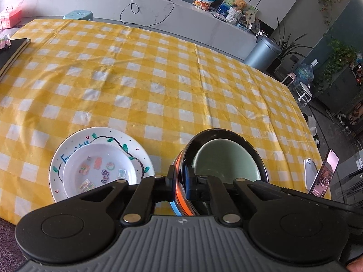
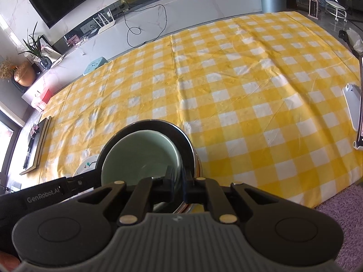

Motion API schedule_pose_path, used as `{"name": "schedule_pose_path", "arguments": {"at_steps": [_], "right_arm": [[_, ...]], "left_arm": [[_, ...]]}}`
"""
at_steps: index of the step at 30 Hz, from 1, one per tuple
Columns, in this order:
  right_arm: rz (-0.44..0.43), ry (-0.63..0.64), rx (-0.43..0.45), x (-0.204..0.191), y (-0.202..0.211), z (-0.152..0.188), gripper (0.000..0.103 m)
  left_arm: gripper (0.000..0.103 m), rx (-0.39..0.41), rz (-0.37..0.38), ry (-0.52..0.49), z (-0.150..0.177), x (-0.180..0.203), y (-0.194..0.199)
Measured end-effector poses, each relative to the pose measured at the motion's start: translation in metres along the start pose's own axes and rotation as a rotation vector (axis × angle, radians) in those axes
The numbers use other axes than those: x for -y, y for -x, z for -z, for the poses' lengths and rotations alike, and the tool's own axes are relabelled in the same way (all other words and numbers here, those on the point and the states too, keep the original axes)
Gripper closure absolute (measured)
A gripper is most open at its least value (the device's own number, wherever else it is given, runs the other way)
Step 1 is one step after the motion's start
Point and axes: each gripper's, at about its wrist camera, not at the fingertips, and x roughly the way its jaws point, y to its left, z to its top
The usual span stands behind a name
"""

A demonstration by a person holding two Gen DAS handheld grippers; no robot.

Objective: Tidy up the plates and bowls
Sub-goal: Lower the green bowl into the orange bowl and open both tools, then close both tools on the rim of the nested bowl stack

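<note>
A black bowl [image 1: 226,133] with an orange striped outside holds a pale green bowl [image 1: 224,158] nested inside it, near the table's front edge. My left gripper [image 1: 180,176] is shut on the black bowl's left rim. My right gripper [image 2: 179,179] is shut on the right rim of the green bowl [image 2: 140,154], inside the black bowl [image 2: 179,133]. To the left a white painted plate [image 1: 97,136] carries a smaller white dish [image 1: 99,167] with stickers. An edge of that plate [image 2: 87,165] shows in the right wrist view.
The yellow checked tablecloth [image 1: 158,79] covers the table. A phone on a stand [image 1: 322,174] and a white device [image 1: 309,172] stand at the right edge. A dark book [image 1: 11,49] lies at the far left. A purple rug [image 2: 340,208] lies below the front edge.
</note>
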Motion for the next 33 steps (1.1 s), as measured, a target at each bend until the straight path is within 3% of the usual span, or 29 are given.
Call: {"name": "schedule_pose_path", "arguments": {"at_steps": [6, 8, 10, 11, 13, 19, 25, 33], "right_arm": [[-0.029, -0.006, 0.027, 0.002, 0.007, 0.000, 0.093], [-0.044, 0.000, 0.058, 0.001, 0.013, -0.001, 0.090], [-0.073, -0.009, 0.090, 0.002, 0.019, -0.002, 0.074], [-0.083, -0.011, 0.109, 0.002, 0.023, -0.003, 0.074], [-0.076, -0.018, 0.132, 0.003, 0.026, -0.004, 0.066], [-0.019, -0.083, 0.130, 0.016, 0.021, -0.005, 0.040], [-0.029, -0.162, 0.060, 0.033, 0.003, -0.002, 0.030], [-0.113, -0.239, -0.021, 0.046, -0.023, 0.008, 0.030]], "left_arm": [[0.093, 0.021, 0.004, 0.013, 0.000, -0.004, 0.005], [0.086, 0.026, 0.009, 0.021, 0.000, -0.005, 0.007], [0.078, 0.040, 0.014, 0.027, 0.000, -0.006, 0.009], [0.076, 0.048, 0.015, 0.026, 0.000, -0.006, 0.010], [0.060, 0.065, 0.012, 0.022, 0.000, -0.005, 0.012], [0.027, 0.106, 0.035, 0.021, 0.000, -0.003, 0.017], [0.026, 0.054, 0.060, 0.103, 0.006, -0.014, 0.001], [0.027, 0.025, 0.119, 0.235, 0.012, -0.033, -0.017]]}}
